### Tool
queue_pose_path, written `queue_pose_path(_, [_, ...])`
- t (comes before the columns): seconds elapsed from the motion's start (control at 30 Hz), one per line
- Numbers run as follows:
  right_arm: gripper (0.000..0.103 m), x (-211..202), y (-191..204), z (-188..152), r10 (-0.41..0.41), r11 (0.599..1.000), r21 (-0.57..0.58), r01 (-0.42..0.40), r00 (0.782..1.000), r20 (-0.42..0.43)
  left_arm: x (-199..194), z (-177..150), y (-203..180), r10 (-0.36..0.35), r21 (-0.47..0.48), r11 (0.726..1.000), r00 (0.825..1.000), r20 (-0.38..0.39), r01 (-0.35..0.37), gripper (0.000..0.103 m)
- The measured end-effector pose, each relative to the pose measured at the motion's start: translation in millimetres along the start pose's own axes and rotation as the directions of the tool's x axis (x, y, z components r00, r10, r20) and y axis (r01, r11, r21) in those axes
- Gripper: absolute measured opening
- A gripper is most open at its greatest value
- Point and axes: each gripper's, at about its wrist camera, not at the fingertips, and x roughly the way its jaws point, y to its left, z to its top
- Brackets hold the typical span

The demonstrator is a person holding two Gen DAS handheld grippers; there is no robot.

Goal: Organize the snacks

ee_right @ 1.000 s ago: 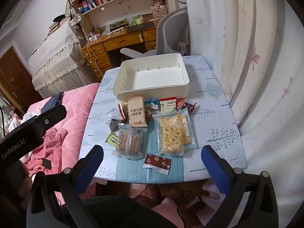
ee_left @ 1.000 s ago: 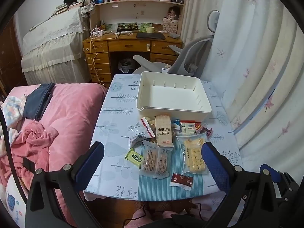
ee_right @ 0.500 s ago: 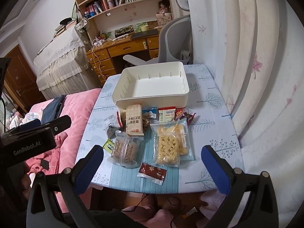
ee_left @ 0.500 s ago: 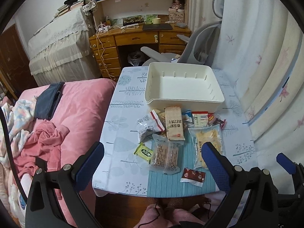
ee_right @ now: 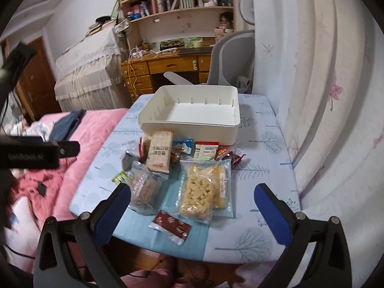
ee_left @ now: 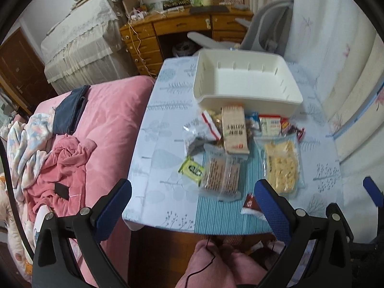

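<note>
An empty white bin (ee_left: 247, 85) stands at the far side of the small table; it also shows in the right wrist view (ee_right: 192, 112). Several snack packets lie in front of it: a beige cracker pack (ee_left: 234, 129), a clear bag of yellow puffs (ee_right: 204, 192), a clear biscuit bag (ee_left: 222, 176), a green packet (ee_left: 192, 169) and a dark red packet (ee_right: 171, 225). My left gripper (ee_left: 192, 206) is open and empty above the table's near edge. My right gripper (ee_right: 193, 207) is open and empty above the near packets.
A pink bed (ee_left: 100, 124) with clothes borders the table (ee_left: 163, 124) on the left. A curtain (ee_right: 312, 72) hangs close on the right. A grey chair (ee_right: 230, 55) and wooden desk (ee_right: 168, 67) stand behind the table.
Both grippers have shifted: the left view has swung left and closer to the table edge, the right has lowered and moved closer to the snacks. Both stay open. Snacks and bin have not moved.
</note>
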Motion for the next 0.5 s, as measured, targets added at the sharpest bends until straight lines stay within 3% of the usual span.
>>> queue_pose_path(0.27, [0.103, 26.3, 8.7, -24.1, 0.022, 0.994, -0.110, -0.025, 0.999, -0.031, 25.0, -8.2, 1.0, -0.058, -0.020, 0.998, 0.995, -0.084, 0.057, 0.102])
queue_pose_path(0.37, [0.103, 41.8, 10.7, -32.4, 0.036, 0.990, -0.133, -0.046, 0.996, -0.082, 40.5, -10.8, 0.6, -0.055, -0.022, 0.998, 0.990, -0.132, 0.052, 0.102])
queue_pose_path(0.5, [0.103, 60.1, 15.5, -44.5, 0.069, 0.978, -0.188, -0.095, 0.988, -0.139, 66.9, -12.4, 0.2, -0.123, -0.047, 0.992, 0.975, -0.183, 0.116, 0.102])
